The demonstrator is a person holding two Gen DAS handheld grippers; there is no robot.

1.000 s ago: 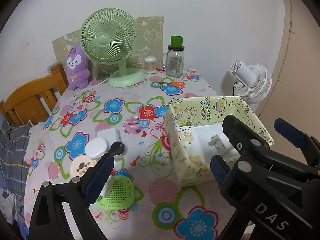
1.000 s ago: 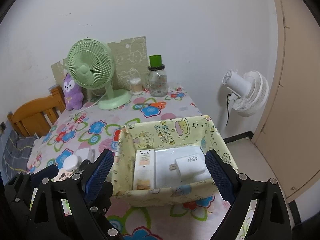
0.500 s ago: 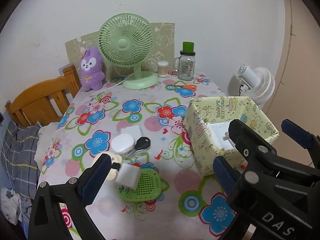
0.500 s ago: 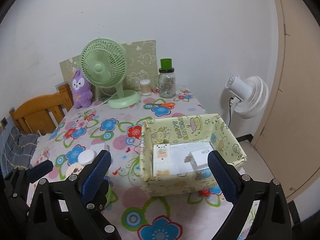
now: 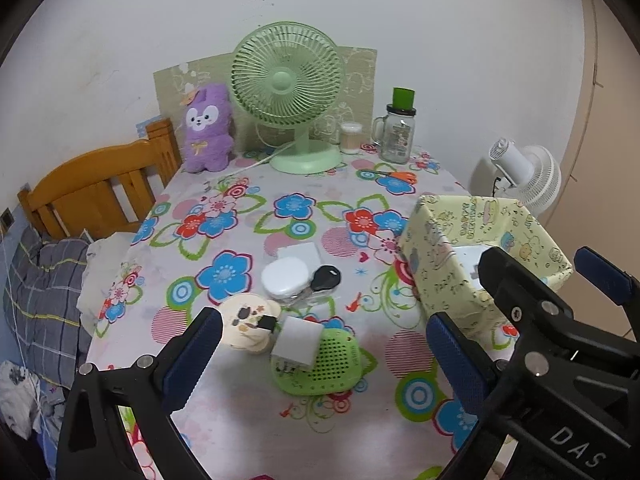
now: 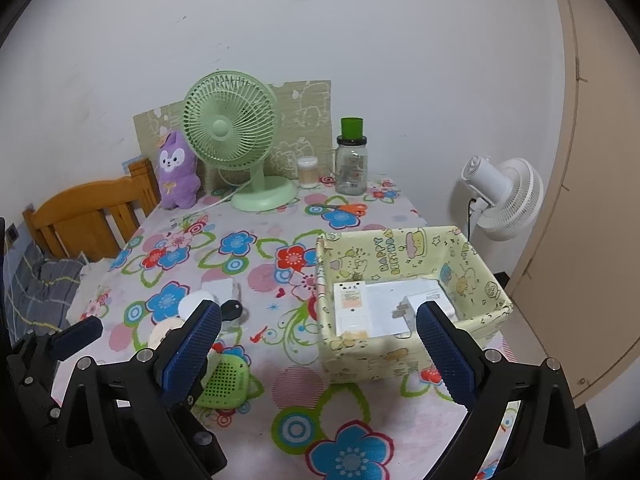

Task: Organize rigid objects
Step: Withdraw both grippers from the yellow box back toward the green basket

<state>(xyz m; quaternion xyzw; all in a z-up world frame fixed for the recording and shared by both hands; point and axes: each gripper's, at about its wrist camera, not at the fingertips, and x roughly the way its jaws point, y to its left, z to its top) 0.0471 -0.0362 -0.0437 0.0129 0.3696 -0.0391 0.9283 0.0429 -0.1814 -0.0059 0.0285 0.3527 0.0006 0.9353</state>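
Left tool (image 5: 320, 340): jaws wide apart, nothing between them, held above the near edge of the counter (image 5: 248, 412) with its floral cloth. Just ahead of its fingers lies a cluster of small things: a white cube-shaped charger (image 5: 298, 342) resting on a flat green perforated plastic piece (image 5: 324, 368), a cream round disc with dark marks (image 5: 244, 322) to the left, a white oval case (image 5: 285, 278) and a black key fob (image 5: 326, 278) beyond, touching or nearly so.

Right tool (image 6: 318, 350): jaws wide apart, empty. Ahead and to its right fingertip side sits the yellow cartoon-print open box (image 6: 404, 248), holding a white flat box with an orange label (image 6: 350, 306) and a white plug adapter (image 6: 424, 306). Far end of counter: a green desk fan (image 6: 232, 136).
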